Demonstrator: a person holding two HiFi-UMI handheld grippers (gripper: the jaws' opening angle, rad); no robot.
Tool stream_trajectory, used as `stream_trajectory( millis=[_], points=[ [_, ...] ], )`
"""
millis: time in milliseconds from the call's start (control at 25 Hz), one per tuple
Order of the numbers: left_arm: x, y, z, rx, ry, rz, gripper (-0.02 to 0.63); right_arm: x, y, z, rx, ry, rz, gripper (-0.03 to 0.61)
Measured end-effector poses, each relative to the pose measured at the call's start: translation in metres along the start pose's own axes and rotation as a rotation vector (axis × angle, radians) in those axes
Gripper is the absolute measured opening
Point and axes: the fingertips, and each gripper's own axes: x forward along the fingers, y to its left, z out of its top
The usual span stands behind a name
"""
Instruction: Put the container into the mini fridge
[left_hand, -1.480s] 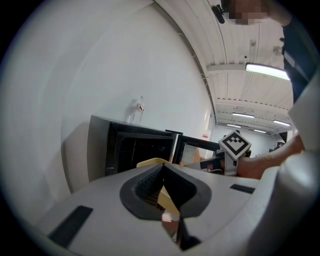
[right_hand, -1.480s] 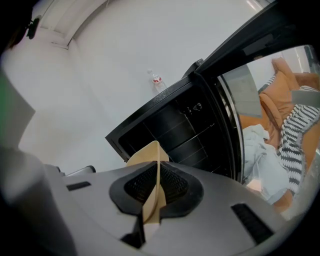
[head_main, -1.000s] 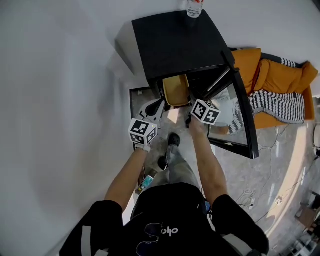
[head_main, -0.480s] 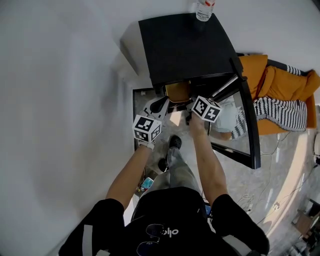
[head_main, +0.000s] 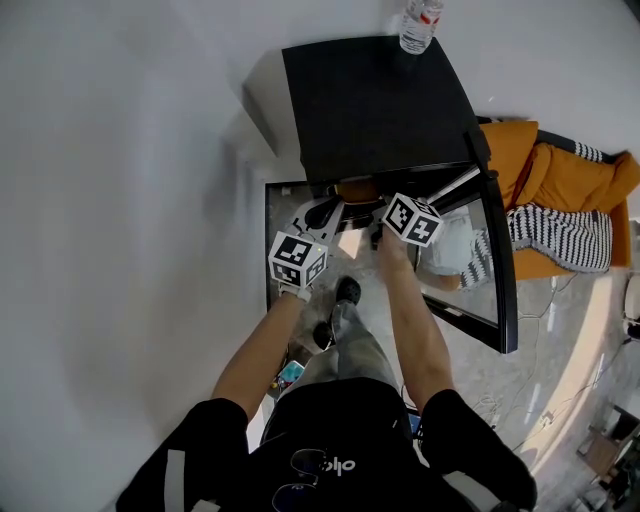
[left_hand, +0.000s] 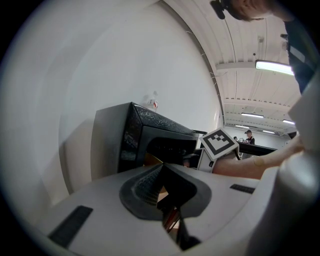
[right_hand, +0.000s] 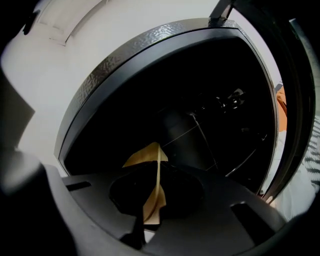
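Observation:
A tan container (head_main: 357, 189) is mostly inside the black mini fridge (head_main: 380, 100); only its near edge shows in the head view. My left gripper (head_main: 325, 212) is shut on its left rim. A thin tan edge of the container (left_hand: 152, 160) runs between the jaws of the left gripper (left_hand: 161, 172). My right gripper (head_main: 385, 208) holds the right rim at the fridge mouth. In the right gripper view, the container (right_hand: 147, 155) stands edge-on between the shut jaws of the right gripper (right_hand: 156, 172), against the dark fridge interior (right_hand: 200, 115).
The fridge door (head_main: 490, 250) hangs open to the right, with glass in it. A water bottle (head_main: 420, 25) stands on the fridge top. An orange sofa (head_main: 570, 175) with a striped cloth (head_main: 565, 235) lies behind the door. A white wall is at the left.
Both grippers have moved toward the fridge, carrying the container deeper inside. Far less of the tan container shows outside the opening now.

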Motion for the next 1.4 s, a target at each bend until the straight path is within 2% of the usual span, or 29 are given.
stream_trajectory(
  millis=[440,680,840,1400],
  points=[
    [0.002,0.007,0.001,-0.008,0.003,0.011,0.008,0.012,0.001,0.003,-0.008,-0.012,0.001,0.026],
    [0.000,0.006,0.002,-0.009,0.007,0.015,0.008,0.012,0.005,0.003,-0.008,-0.031,0.033,0.031],
    [-0.001,0.006,0.001,-0.006,0.012,0.017,0.008,0.011,0.003,0.005,-0.008,-0.033,0.044,0.102],
    [-0.025,-0.026,0.005,0.013,0.005,0.009,0.008,-0.050,-0.001,-0.003,-0.039,-0.039,0.029,0.120]
  ],
)
